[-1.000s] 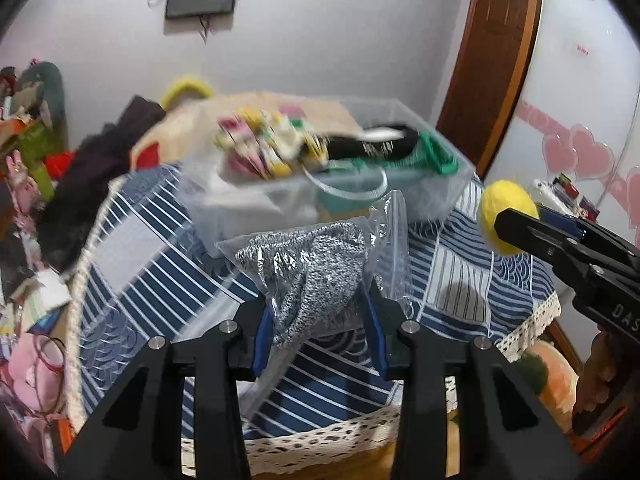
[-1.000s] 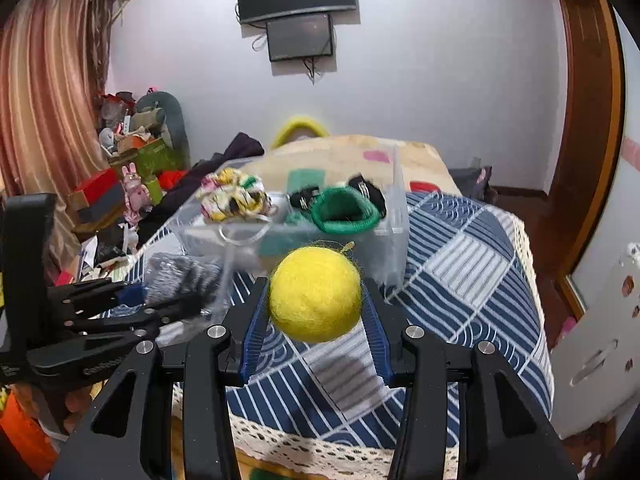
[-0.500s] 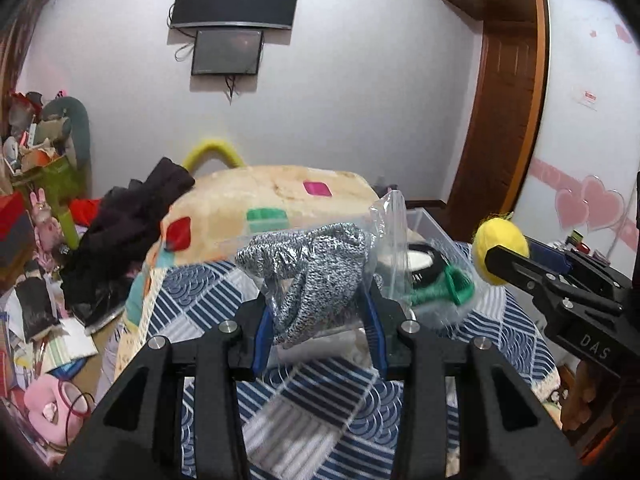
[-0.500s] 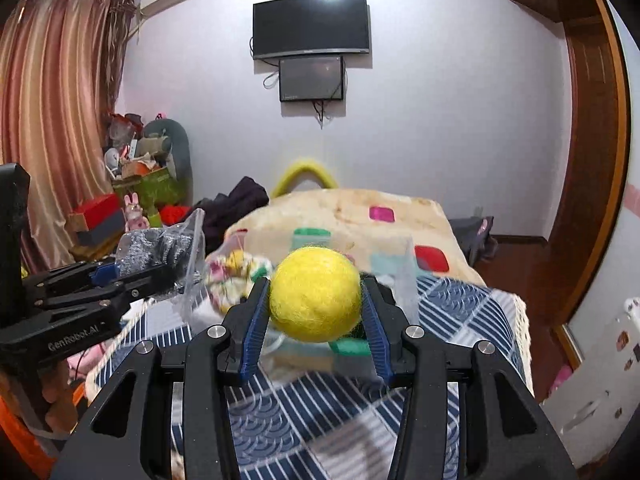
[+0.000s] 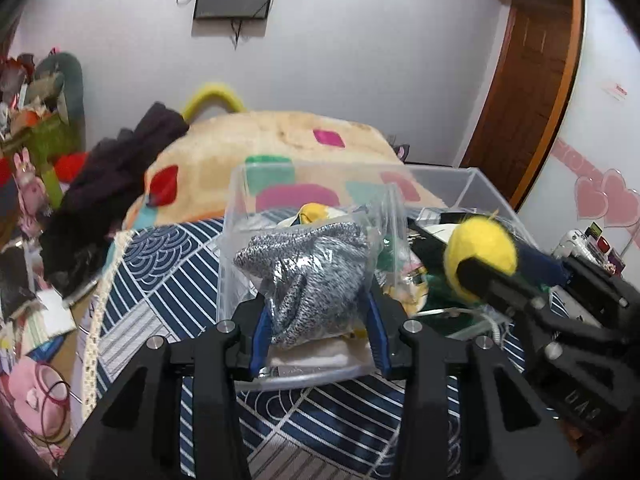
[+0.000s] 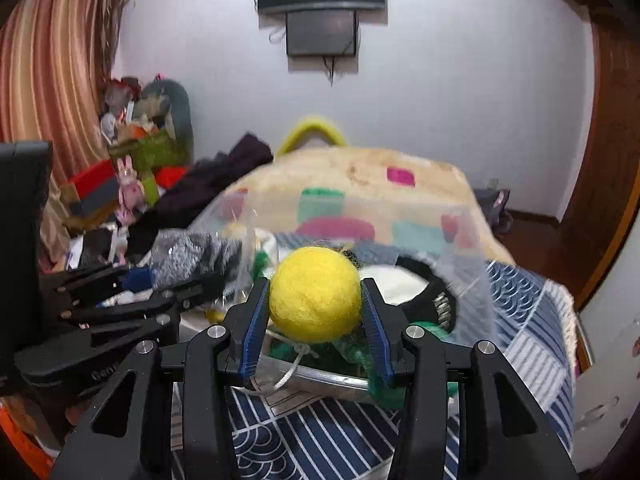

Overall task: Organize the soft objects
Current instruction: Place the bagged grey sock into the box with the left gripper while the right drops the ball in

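Observation:
My left gripper [image 5: 318, 320] is shut on a clear plastic bag of grey knit fabric [image 5: 312, 276] and holds it over the near edge of a clear plastic bin [image 5: 472, 184]. My right gripper [image 6: 316, 320] is shut on a yellow felt ball [image 6: 315, 294], also held above the bin's near side [image 6: 320, 378]. The ball [image 5: 480, 252] and right gripper show at the right of the left wrist view. The bagged fabric [image 6: 192, 254] and left gripper show at the left of the right wrist view. The bin holds a black band [image 6: 434, 292], green cloth [image 6: 356, 356] and other soft items.
The bin stands on a table with a blue and white patterned cloth [image 5: 160, 276]. Behind is a bed with a cream blanket [image 5: 280, 140] and dark clothes [image 5: 108, 184]. Clutter and toys fill the left side [image 6: 132, 176]. A wooden door [image 5: 532, 80] is at right.
Both grippers have tilted down and come in over the bin with their loads still held. The bin now fills the middle of both views.

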